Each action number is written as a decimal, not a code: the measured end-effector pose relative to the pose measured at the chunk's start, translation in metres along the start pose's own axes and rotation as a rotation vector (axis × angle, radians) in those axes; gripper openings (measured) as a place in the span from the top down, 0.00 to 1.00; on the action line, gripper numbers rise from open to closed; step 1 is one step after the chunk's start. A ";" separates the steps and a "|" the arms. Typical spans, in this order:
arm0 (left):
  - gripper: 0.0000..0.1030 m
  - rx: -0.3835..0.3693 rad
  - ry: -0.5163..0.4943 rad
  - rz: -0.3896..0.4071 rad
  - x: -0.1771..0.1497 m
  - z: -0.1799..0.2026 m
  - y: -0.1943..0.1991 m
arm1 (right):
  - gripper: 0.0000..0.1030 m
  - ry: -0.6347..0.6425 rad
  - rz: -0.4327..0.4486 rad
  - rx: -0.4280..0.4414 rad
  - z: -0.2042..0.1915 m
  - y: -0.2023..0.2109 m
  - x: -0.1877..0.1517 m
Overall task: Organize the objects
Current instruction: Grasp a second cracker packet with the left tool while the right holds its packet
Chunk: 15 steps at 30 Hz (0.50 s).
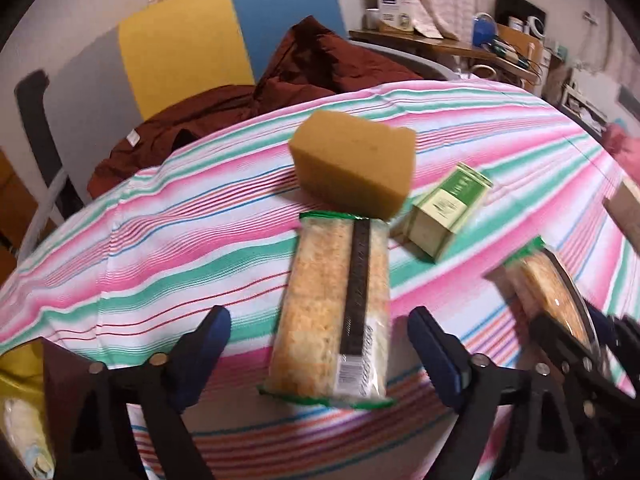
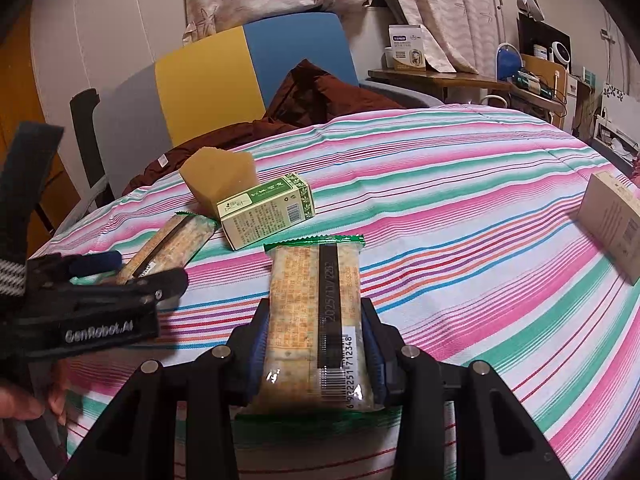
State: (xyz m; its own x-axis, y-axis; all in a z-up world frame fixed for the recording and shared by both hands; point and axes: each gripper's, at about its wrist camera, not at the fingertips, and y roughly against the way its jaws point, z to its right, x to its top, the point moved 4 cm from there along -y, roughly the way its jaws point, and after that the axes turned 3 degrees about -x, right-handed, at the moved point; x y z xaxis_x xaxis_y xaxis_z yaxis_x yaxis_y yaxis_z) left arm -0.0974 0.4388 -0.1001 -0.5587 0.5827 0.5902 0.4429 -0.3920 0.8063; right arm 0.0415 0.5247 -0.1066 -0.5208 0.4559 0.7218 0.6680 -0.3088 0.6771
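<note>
Left tool (image 1: 320, 350) open over cracker packet (image 1: 334, 308), sponge (image 1: 354, 162) beyond

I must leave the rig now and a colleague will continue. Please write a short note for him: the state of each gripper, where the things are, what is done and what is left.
Left gripper: open, one cracker packet lies on the striped cloth between its jaws, not gripped.
Right gripper: shut on the second cracker packet, just right of the first.
Sponge and green box sit together behind the packets, the first packet's far end reaching the sponge. A beige box stands apart at the far right.
Done: four things gathered in one group.
Left: probably set down the held packet beside the first; bring the beige box over.
</note>
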 end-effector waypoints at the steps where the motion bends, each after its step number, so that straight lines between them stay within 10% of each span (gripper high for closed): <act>1: 0.12 -0.014 0.012 -0.017 0.000 -0.001 -0.004 | 0.59 0.000 0.000 -0.001 0.000 0.000 0.000; 7: 0.26 -0.042 -0.022 0.015 -0.005 0.002 0.001 | 0.59 0.003 0.000 -0.008 0.000 0.000 0.000; 10: 0.52 -0.055 -0.060 0.028 -0.006 0.014 0.006 | 0.59 0.004 0.001 -0.012 -0.001 0.000 0.000; 15: 0.52 -0.060 -0.032 0.029 -0.011 0.015 0.010 | 0.59 0.006 0.001 -0.015 -0.001 0.000 0.000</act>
State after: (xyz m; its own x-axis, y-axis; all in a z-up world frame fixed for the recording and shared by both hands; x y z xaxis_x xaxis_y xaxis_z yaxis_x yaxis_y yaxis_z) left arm -0.0765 0.4390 -0.0990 -0.5229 0.5927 0.6126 0.4153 -0.4504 0.7904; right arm 0.0404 0.5242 -0.1065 -0.5232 0.4504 0.7235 0.6604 -0.3222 0.6782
